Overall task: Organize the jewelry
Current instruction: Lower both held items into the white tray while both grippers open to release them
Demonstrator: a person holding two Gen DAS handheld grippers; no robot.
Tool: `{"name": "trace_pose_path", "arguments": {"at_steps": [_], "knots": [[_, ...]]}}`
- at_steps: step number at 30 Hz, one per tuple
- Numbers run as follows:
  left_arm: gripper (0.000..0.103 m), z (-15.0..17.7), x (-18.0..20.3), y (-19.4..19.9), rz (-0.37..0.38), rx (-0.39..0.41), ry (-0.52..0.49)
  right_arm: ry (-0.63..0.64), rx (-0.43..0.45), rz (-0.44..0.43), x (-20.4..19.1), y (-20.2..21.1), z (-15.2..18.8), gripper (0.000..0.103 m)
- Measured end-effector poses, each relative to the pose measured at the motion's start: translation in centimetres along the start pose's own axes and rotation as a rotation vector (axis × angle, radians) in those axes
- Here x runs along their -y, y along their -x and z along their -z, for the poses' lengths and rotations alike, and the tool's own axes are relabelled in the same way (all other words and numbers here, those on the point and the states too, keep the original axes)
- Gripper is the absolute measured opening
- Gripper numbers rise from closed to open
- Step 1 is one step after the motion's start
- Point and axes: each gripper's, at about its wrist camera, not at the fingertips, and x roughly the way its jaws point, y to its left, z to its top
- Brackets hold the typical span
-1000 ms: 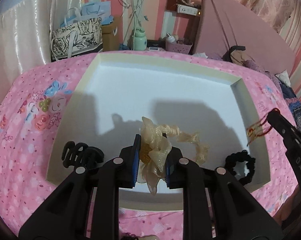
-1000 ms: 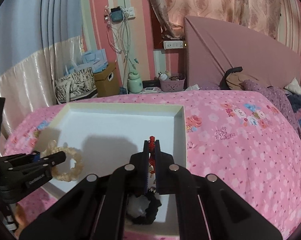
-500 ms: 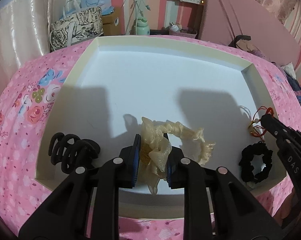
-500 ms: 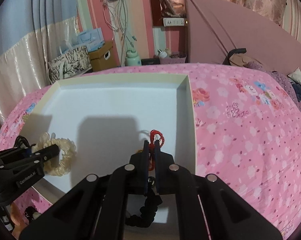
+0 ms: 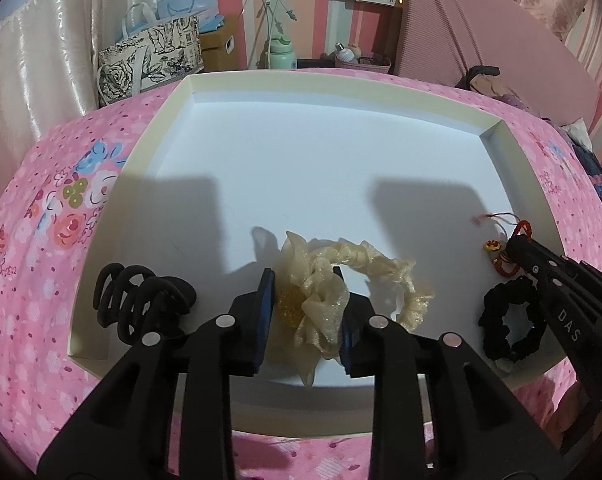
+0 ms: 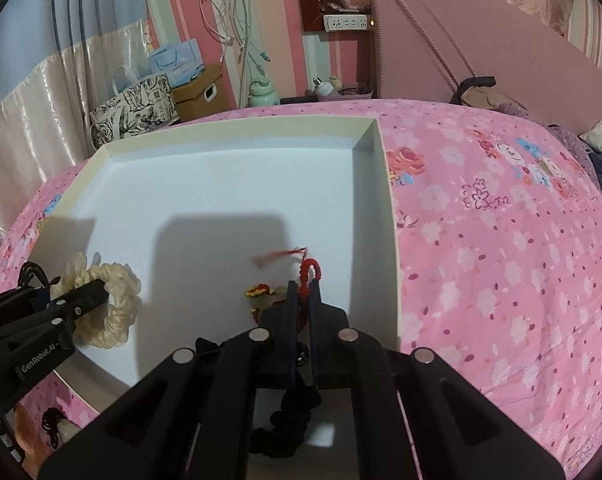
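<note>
Bedroom w/ pink striped walls; a bed under a pink floral bedspread (image 6: 501,240) carries one wide, shallow white tray (image 5: 333,92) w/ cream raised walls. Inside the tray: 4 items, all near the front edge. 1 cream scrunchie (image 5: 341,280), sheer, ruffled, shimmery fabric in a loop; 1 black claw clip (image 5: 141,300), hard plastic w/ curved teeth, at the front-left corner; 1 black scrunchie (image 5: 509,320), dark bunched fabric ring, at the front-right; 1 red cord bracelet (image 6: 309,276), braided string w/ a small yellow-red charm and a loose tassel end, just behind the black scrunchie. 2 grippers, both black w/ blue pads. Left gripper (image 5: 307,308) reaches in low over the front wall, pointing fwd, jaws parted some way w/ the ruffled end of the cream scrunchie between them; the fabric fills the gap and seems pinched, the rest of the loop lying on the tray floor to the right. Right gripper (image 6: 303,304) comes in from the front-right corner, angled down, jaws drawn nearly together and clamped on the red cord bracelet, its looped end sticking out past the tips. Grippers sit well apart. Bkgd: 1 printed tote bag (image 5: 149,56), 1 cardboard box (image 6: 199,92), 1 green bottle (image 5: 281,54), cables hanging on the wall.
</note>
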Motion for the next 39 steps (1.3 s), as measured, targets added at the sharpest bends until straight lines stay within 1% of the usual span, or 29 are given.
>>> {"name": "trace_pose_path", "arguments": {"at_steps": [7,13,18,20,22,27,32,33,35,36,37,39], "knots": [[0.035,0.2,-0.2,0.0,-0.007,0.001,-0.001,0.011,0.002,0.016,-0.2,0.0,0.0,0.005],[0.041,0.3,-0.6,0.1,0.003,-0.007,0.014,-0.010,0.001,-0.005,0.1,0.2,-0.1,0.006],[0.044,0.4,-0.8,0.5,0.015,0.001,0.016,-0.020,0.019,-0.017,0.2,0.6,-0.2,0.006],[0.051,0.4,-0.7,0.8,0.019,0.010,0.011,-0.023,0.020,-0.018,0.3,0.7,-0.2,0.006],[0.055,0.4,-0.6,1.0,0.019,0.018,0.002,-0.026,0.017,-0.020,0.5,0.7,-0.2,0.006],[0.059,0.4,-0.5,1.5,0.022,0.029,-0.010,-0.032,0.030,-0.022,0.6,0.8,-0.2,0.006],[0.069,0.1,-0.8,2.5,0.030,0.043,-0.002,-0.043,0.044,-0.027,0.8,1.1,-0.3,0.006],[0.070,-0.1,-1.0,2.9,0.035,0.048,0.005,-0.045,0.046,-0.029,0.8,1.2,-0.3,0.008],[0.077,-0.2,-1.3,3.6,0.031,0.052,0.015,-0.052,0.057,-0.032,0.8,1.6,-0.4,0.031],[0.079,-0.4,-1.6,4.0,0.030,0.050,0.023,-0.057,0.070,-0.029,0.9,1.9,-0.4,0.053],[0.080,-0.4,-1.9,4.4,0.034,0.050,0.027,-0.061,0.091,-0.022,0.9,2.4,-0.4,0.058],[0.081,-0.8,-2.3,5.4,0.038,0.059,0.032,-0.051,0.118,-0.011,0.6,3.3,-0.6,0.058]]}}
